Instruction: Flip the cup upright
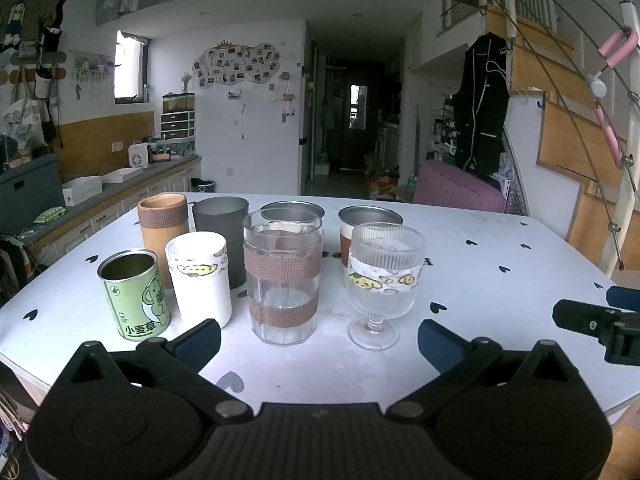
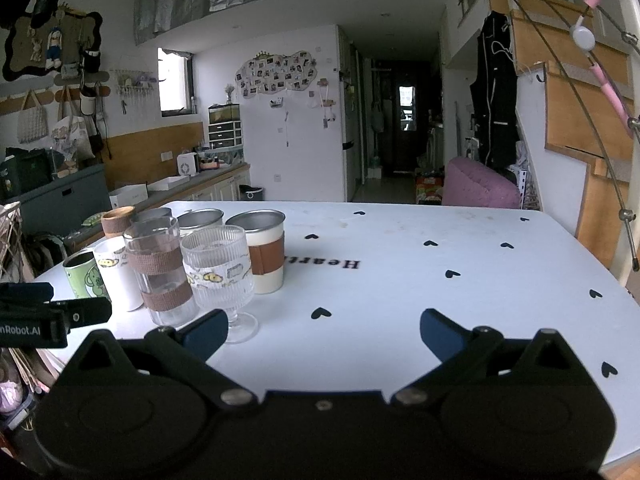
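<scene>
Several cups stand upright in a cluster on the white table (image 1: 500, 248): a green tin (image 1: 134, 294), a white cup (image 1: 199, 278), a bamboo cup (image 1: 162, 232), a dark grey cup (image 1: 222, 240), a clear tumbler with brown bands (image 1: 282, 282), a ribbed stemmed glass (image 1: 382, 280), and two metal-rimmed cups (image 1: 368, 220) behind. My left gripper (image 1: 320, 340) is open and empty, just in front of the tumbler and glass. My right gripper (image 2: 324, 330) is open and empty, right of the cluster; the stemmed glass (image 2: 220, 276) stands by its left finger.
The table (image 2: 440, 280) has black heart prints and extends to the right of the cups. A purple chair (image 2: 480, 188) stands behind it, a counter (image 1: 100, 196) to the left, a wooden staircase (image 1: 580, 140) to the right. The right gripper's finger (image 1: 584, 320) shows in the left wrist view.
</scene>
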Action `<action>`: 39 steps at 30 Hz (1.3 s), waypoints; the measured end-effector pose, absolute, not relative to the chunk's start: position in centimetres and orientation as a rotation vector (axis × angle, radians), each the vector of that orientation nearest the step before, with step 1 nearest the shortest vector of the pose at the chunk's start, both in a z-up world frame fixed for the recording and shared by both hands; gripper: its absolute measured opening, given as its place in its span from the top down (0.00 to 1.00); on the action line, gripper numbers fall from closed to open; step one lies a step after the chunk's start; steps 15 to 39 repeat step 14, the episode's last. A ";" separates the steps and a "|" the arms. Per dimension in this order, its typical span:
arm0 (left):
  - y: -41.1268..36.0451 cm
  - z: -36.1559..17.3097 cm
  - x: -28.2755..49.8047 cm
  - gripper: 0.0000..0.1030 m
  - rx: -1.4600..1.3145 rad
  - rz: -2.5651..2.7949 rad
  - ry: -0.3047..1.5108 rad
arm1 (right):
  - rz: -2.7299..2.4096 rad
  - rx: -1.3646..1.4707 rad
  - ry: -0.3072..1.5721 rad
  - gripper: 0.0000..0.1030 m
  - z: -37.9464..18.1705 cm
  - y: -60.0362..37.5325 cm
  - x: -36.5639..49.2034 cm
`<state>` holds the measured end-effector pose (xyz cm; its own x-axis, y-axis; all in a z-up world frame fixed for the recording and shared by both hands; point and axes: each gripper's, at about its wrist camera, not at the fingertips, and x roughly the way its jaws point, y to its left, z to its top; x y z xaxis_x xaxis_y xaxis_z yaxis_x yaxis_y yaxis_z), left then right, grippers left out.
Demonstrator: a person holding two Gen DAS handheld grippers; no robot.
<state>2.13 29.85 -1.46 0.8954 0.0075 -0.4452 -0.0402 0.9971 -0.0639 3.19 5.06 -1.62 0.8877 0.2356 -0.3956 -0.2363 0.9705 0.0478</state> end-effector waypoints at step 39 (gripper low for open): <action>30.0 -1.5 2.1 0.00 -0.070 0.027 0.463 | 0.246 0.000 0.411 0.00 -1.6 5.0 3.2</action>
